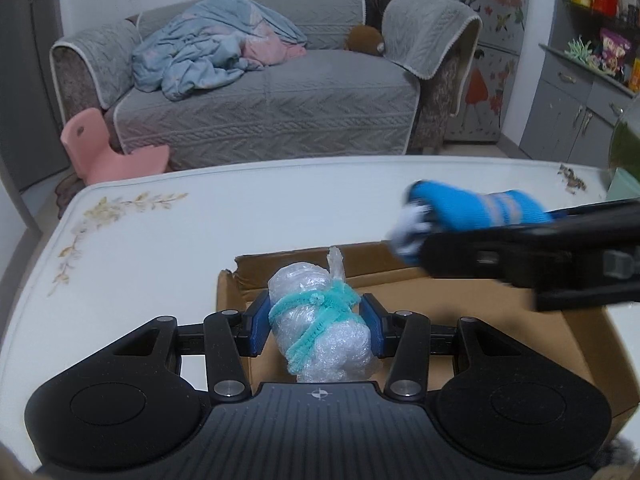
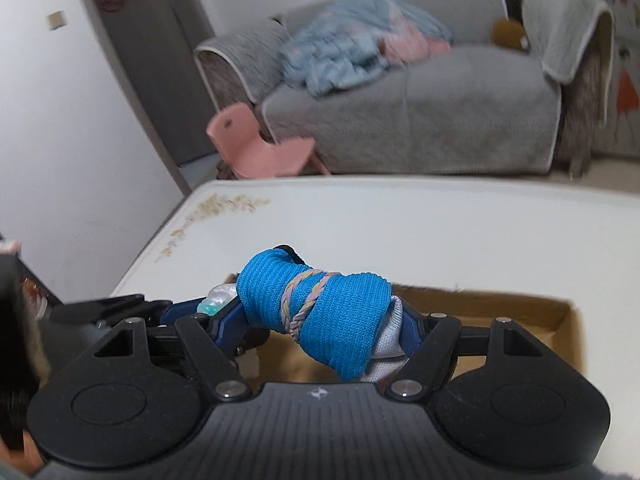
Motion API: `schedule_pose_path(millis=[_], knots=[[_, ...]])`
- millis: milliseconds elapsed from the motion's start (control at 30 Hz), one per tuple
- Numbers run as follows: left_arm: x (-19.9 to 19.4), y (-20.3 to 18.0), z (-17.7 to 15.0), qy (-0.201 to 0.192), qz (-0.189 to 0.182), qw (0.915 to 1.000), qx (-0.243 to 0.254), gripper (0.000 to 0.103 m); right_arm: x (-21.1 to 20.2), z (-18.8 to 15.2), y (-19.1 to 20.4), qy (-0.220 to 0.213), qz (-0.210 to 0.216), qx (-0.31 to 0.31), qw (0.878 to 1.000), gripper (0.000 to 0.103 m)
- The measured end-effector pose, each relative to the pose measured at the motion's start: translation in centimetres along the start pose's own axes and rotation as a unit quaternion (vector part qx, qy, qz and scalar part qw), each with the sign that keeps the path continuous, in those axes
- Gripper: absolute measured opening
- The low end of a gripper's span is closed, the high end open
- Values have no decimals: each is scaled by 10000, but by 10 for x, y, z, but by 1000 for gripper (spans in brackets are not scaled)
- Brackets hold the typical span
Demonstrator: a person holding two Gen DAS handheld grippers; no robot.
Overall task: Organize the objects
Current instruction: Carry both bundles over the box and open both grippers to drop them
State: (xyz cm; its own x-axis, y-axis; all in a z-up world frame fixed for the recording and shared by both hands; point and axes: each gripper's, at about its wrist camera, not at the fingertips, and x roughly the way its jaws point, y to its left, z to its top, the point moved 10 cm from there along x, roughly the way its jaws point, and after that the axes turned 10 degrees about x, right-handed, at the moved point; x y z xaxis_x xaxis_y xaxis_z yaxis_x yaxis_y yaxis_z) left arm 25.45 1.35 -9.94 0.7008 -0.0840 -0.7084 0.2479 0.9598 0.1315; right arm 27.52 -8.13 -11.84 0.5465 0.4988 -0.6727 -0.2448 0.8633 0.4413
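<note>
- Left wrist view: the left gripper has its blue pads closed partway on a bundle of bubble wrap tied round with a fuzzy teal cord. The bundle hangs over the near-left corner of an open cardboard box that sits on the white table.
- The bundle looks very light, soft and springy. The film is probably slippery, so the tied waist, where the pads already sit, seems the safest hold.
- The right gripper comes in from the right over the box, carrying a blue knitted roll, blurred here.
- Large dark characters show on the decorated grey cabinet behind the sofa; they are too unclear to read with certainty. The packets on the right-hand shelves are too small to read.
- Right wrist view: the right gripper is about half open and clamped on the blue knitted roll, a rolled sock by the look of it, with white fabric showing at one end and a thin plaited band round it. It is held above the box.
- The roll should be light, soft and squashy, with a grippy knit that is unlikely to slip; the banded middle is the firmest place.
- No legible writing in this view.
</note>
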Motion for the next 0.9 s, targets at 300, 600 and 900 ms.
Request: schedule_pose_path(millis=[300,600,900], knots=[[31,-3,-8,87,-106,9986,509,53,27,-9,-9,318,-350,962,9942,71],[39,-1,-15,247,-39,9984,497,56,48,-22,-12,583,-524,1175,9900,73],[35,1,-12,205,76,9981,579,73,28,-11,-10,500,-321,1111,9920,79]])
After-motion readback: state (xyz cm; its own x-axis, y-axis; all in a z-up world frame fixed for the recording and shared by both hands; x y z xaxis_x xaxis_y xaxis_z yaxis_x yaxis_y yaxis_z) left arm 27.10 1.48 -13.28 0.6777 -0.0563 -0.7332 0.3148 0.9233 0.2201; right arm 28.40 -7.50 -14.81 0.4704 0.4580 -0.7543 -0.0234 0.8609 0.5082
